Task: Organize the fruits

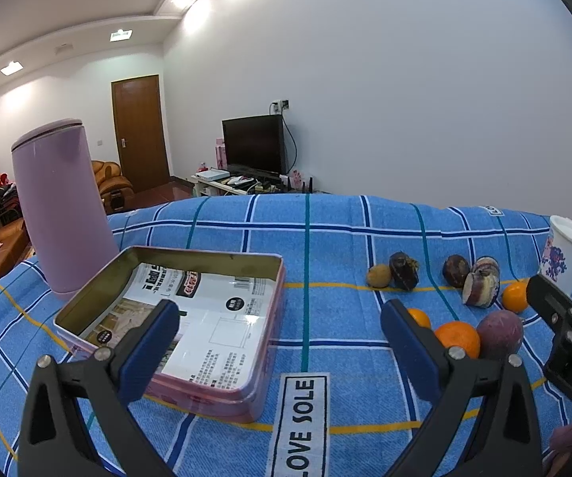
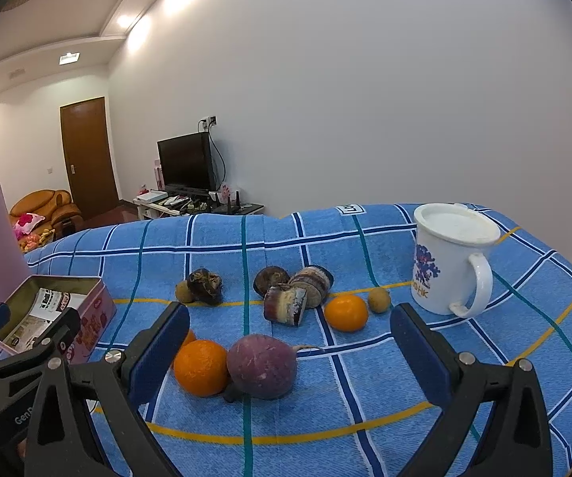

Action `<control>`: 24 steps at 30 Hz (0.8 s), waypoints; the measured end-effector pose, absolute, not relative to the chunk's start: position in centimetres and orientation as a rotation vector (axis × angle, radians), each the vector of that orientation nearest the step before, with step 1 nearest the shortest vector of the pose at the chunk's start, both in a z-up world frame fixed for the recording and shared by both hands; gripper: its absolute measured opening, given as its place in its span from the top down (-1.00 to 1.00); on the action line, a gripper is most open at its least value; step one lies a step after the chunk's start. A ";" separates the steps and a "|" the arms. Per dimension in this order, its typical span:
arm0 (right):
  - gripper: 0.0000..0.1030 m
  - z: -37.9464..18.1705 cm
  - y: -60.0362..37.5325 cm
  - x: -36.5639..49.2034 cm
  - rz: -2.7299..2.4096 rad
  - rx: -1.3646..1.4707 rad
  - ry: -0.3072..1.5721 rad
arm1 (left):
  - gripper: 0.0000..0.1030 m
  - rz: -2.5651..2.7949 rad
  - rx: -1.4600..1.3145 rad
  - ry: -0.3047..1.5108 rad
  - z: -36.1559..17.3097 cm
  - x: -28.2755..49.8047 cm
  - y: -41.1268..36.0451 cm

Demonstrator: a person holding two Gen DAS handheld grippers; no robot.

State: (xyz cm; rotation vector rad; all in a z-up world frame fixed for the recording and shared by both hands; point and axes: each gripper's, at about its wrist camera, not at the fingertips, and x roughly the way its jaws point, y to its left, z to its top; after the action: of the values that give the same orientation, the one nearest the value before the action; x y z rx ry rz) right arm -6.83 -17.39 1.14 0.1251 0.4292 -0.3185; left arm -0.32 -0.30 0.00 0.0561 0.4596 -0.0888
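Fruits lie scattered on the blue checked cloth [image 2: 325, 397]: a large orange [image 2: 200, 367] touching a purple round fruit [image 2: 262, 365], a smaller orange [image 2: 345, 312], two small brown fruits [image 2: 378, 299] [image 2: 184, 292], and several dark purple pieces [image 2: 286, 304]. An open pink tin [image 1: 174, 318] with printed paper inside sits left. My left gripper [image 1: 280, 342] hovers open, between the tin and the fruits. My right gripper [image 2: 290, 351] is open above the purple fruit, nothing between its fingers.
A tall lilac flask [image 1: 61, 206] stands behind the tin. A white mug [image 2: 451, 258] with a blue print stands at the right. The cloth's far edge drops off toward a room with a television [image 1: 254, 145] and sofa.
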 end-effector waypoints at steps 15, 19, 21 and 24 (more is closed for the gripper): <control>-0.98 1.2 -17.5 -6.8 -0.317 0.126 0.431 | -1.00 -0.086 0.053 0.464 -0.2 -0.3 0.0; -0.98 1.2 -17.5 -6.8 -0.316 0.127 0.430 | -1.00 -0.087 0.053 0.464 -0.2 -0.3 0.0; -0.98 1.2 -17.5 -6.8 -0.316 0.127 0.430 | -1.00 -0.086 0.053 0.464 -0.2 -0.3 0.1; -0.98 1.2 -17.4 -6.8 -0.316 0.126 0.431 | -1.00 -0.085 0.053 0.465 -0.2 -0.3 0.0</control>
State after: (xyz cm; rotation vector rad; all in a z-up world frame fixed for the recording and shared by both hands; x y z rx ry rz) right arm -6.80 -17.45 1.16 0.1259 0.4306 -0.3156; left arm -0.27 0.04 -0.19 0.0527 0.4651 -0.0855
